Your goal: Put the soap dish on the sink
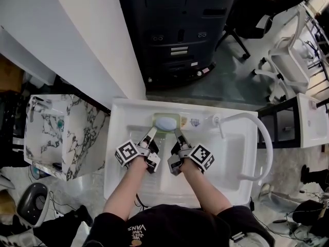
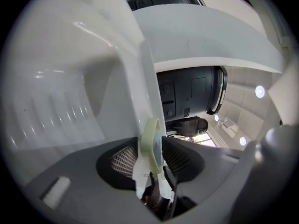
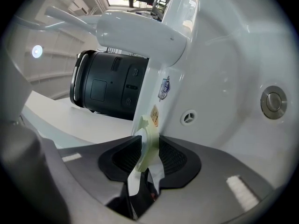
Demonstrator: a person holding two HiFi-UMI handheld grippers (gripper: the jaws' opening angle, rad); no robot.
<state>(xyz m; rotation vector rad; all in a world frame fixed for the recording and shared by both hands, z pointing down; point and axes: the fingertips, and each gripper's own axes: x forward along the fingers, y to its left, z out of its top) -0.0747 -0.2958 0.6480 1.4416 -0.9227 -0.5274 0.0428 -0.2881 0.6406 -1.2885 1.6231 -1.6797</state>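
The pale green soap dish (image 1: 166, 123), with a bluish white soap bar in it, lies on the back ledge of the white sink (image 1: 122, 113). My left gripper (image 1: 152, 131) reaches its left end. That rim (image 2: 150, 141) stands between the jaws, which are spread with the pads not pressing on it. My right gripper (image 1: 178, 134) is at the dish's right end, and its pads close on the rim (image 3: 148, 141). Both arms reach forward over the basin.
A white faucet (image 1: 245, 118) arches over the sink's right side. The drain (image 3: 273, 101) and overflow hole (image 3: 188, 117) are in the basin. A marble-patterned basin (image 1: 67, 133) stands to the left. A black cabinet (image 1: 175, 35) and office chairs are behind.
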